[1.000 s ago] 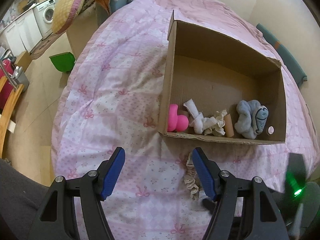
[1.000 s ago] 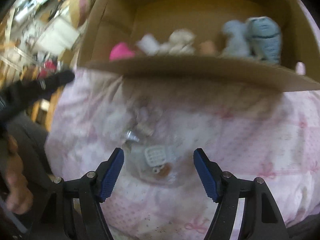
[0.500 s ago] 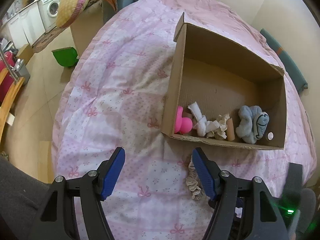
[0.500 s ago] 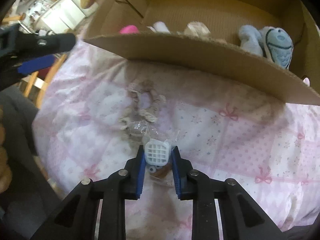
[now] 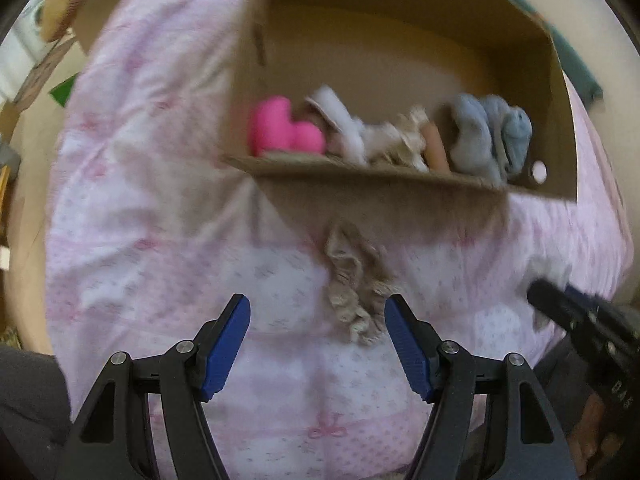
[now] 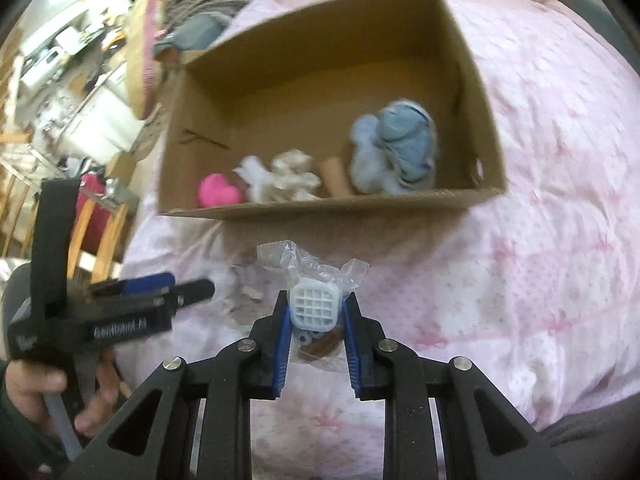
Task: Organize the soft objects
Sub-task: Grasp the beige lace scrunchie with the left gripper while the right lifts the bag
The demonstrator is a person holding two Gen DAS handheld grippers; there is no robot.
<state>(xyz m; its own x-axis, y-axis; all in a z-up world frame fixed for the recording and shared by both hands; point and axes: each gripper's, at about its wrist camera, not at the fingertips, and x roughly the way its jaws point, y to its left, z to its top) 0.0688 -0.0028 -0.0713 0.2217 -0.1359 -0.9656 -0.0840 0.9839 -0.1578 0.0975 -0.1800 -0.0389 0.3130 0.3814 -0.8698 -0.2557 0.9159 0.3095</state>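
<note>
A cardboard box (image 5: 360, 176) (image 6: 320, 210) lies on the pink bedspread (image 5: 160, 240). Inside it are a pink toy (image 5: 280, 130) (image 6: 218, 196), white and beige scrunchies (image 5: 384, 140) (image 6: 288, 176) and a blue plush (image 5: 492, 136) (image 6: 396, 152). A beige frilly scrunchie (image 5: 352, 288) lies on the bed in front of the box, just ahead of my open left gripper (image 5: 316, 344). My right gripper (image 6: 314, 320) is shut on a clear plastic bag holding a white grid piece (image 6: 314, 306), lifted above the bed.
The left gripper's body and the hand holding it show at the left of the right wrist view (image 6: 100, 316). Cushions (image 6: 200, 12) lie beyond the box. Furniture and a chair (image 6: 96, 224) stand left of the bed.
My right gripper has closed on the plastic bag and lifted it off the bed. My left gripper has moved down and forward toward the frilly scrunchie.
</note>
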